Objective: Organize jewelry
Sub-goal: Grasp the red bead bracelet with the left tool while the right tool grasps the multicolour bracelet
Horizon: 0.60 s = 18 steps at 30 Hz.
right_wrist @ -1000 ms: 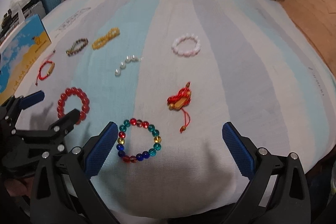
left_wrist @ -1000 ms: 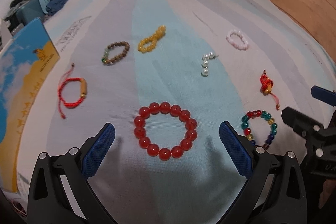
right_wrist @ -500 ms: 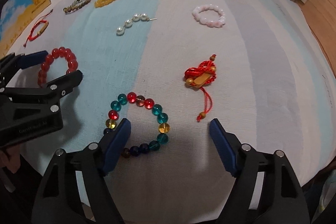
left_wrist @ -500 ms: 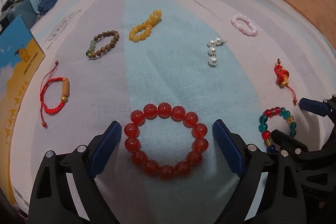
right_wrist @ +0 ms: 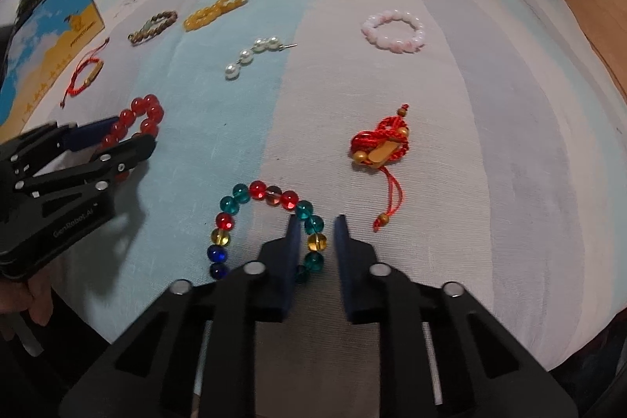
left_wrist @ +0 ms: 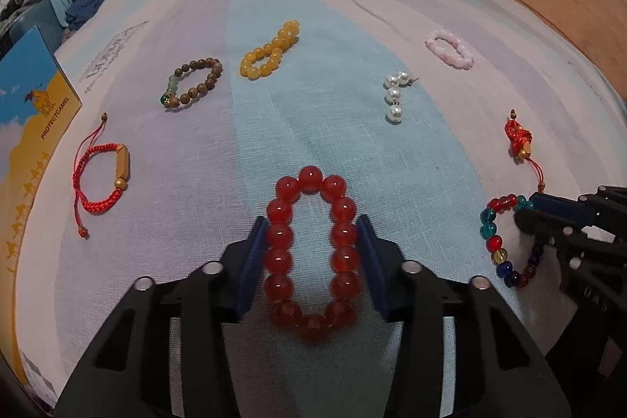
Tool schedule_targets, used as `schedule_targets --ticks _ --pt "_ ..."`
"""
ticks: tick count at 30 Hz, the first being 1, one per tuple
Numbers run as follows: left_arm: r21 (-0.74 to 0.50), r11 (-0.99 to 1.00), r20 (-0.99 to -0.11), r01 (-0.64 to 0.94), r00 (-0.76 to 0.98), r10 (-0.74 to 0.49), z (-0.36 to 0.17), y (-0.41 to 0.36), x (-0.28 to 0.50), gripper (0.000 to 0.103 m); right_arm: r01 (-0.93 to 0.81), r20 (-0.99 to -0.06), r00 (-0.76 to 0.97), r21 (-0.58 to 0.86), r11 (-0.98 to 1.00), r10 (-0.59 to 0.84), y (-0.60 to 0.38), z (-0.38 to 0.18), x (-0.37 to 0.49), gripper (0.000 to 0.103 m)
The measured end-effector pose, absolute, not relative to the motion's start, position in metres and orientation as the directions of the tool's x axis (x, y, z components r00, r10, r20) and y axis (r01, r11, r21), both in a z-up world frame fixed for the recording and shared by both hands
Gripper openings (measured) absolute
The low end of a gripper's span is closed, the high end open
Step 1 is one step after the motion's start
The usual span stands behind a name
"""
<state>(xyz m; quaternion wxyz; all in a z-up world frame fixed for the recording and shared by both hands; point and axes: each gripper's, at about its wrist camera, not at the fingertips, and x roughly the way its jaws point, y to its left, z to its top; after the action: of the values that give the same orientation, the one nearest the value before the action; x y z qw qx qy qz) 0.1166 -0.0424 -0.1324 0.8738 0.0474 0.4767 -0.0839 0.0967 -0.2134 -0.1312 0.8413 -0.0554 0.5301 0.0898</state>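
Left gripper (left_wrist: 312, 228) is closing, its pads squeezing the red bead bracelet (left_wrist: 311, 253) sideways; right gripper (right_wrist: 316, 228) is closing, seemingly pinching the multicoloured bead bracelet (right_wrist: 260, 224) at its 4 o'clock side

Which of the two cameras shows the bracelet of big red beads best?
The left wrist view. The red bead bracelet lies whole and central there, squeezed to an oval between the closing left gripper pads. In the right wrist view the red bead bracelet sits at the left edge, small and partly hidden behind that gripper.
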Motion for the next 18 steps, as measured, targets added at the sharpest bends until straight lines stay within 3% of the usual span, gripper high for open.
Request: schedule_targets --ticks 4,18 --pt "-0.007 0.982 -0.848 0.186 0.52 -0.105 -0.131 -0.038 0.116 0.027 -0.195 -0.898 0.428 0.019 0.981 0.103 -0.217 -0.128 0.098 0.01" --pt "-0.033 0.982 -0.862 0.185 0.491 -0.122 -0.125 -0.035 0.112 0.025 -0.149 -0.86 0.494 0.064 0.987 0.13 -0.231 -0.107 0.1 0.01"
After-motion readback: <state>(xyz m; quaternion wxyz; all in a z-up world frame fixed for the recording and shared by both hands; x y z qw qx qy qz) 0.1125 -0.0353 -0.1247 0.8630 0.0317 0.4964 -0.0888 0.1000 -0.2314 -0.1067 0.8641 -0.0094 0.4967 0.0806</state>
